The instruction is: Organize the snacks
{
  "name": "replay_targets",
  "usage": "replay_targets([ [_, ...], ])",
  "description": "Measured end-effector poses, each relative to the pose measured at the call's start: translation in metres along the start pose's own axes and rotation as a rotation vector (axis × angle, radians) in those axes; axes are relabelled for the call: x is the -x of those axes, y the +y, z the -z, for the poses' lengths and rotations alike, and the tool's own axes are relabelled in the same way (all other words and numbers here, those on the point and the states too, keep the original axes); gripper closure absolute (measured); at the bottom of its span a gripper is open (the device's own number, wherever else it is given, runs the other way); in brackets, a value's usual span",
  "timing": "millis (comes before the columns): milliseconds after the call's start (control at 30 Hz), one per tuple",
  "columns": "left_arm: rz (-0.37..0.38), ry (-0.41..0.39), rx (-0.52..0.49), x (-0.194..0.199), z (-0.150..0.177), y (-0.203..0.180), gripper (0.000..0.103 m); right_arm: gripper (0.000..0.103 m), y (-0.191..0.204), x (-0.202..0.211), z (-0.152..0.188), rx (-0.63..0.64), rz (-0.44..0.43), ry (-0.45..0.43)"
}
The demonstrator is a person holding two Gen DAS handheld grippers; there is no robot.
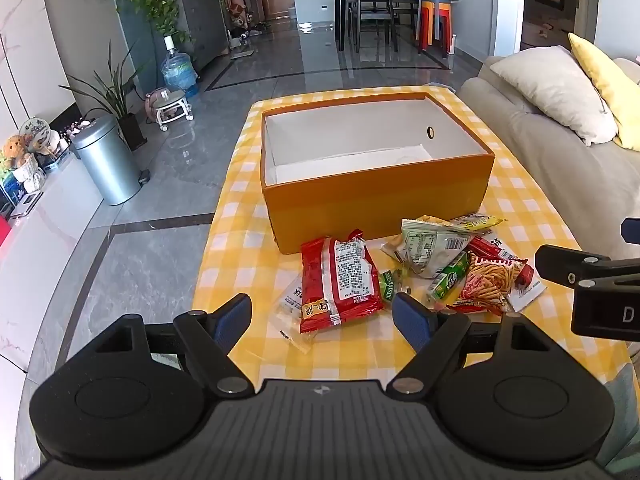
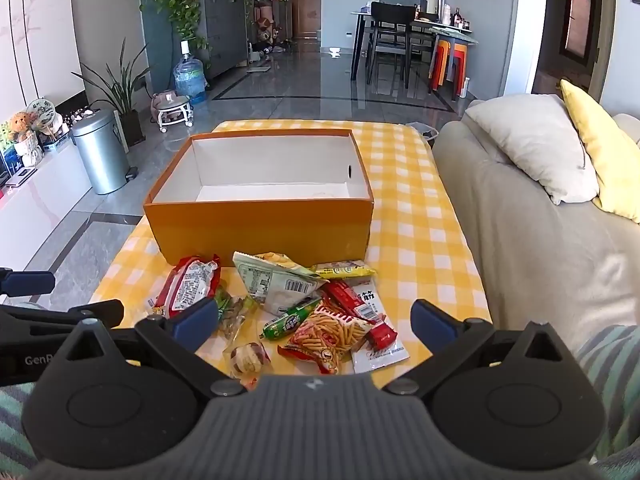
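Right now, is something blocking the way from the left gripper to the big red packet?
Nothing visible does. The left gripper is open, and the big red packet lies on the checked cloth just ahead of it, uncovered; the orange box behind has no lid.

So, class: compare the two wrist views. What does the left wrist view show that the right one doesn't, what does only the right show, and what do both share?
Only the left wrist view shows the open left gripper head-on.

Only the right shows the round brown-striped snack and the open right gripper head-on.

Both share the orange box, the red noodle packet, the green tube and the fries packet.
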State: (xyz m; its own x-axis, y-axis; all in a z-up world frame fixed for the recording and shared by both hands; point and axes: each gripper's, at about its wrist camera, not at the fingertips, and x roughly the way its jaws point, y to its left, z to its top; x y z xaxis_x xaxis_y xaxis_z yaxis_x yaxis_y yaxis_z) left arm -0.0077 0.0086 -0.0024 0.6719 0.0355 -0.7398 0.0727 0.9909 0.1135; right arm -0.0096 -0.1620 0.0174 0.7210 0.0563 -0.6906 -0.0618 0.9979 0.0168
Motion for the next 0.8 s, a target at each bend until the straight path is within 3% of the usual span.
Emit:
replay_targets([
  [800, -0.002, 0.004, -0.005, -0.0003, 0.0025, 0.0009, 0.009, 0.004, 0.0033, -0.0057, 0.0042, -0.006, -0.005, 0.000],
])
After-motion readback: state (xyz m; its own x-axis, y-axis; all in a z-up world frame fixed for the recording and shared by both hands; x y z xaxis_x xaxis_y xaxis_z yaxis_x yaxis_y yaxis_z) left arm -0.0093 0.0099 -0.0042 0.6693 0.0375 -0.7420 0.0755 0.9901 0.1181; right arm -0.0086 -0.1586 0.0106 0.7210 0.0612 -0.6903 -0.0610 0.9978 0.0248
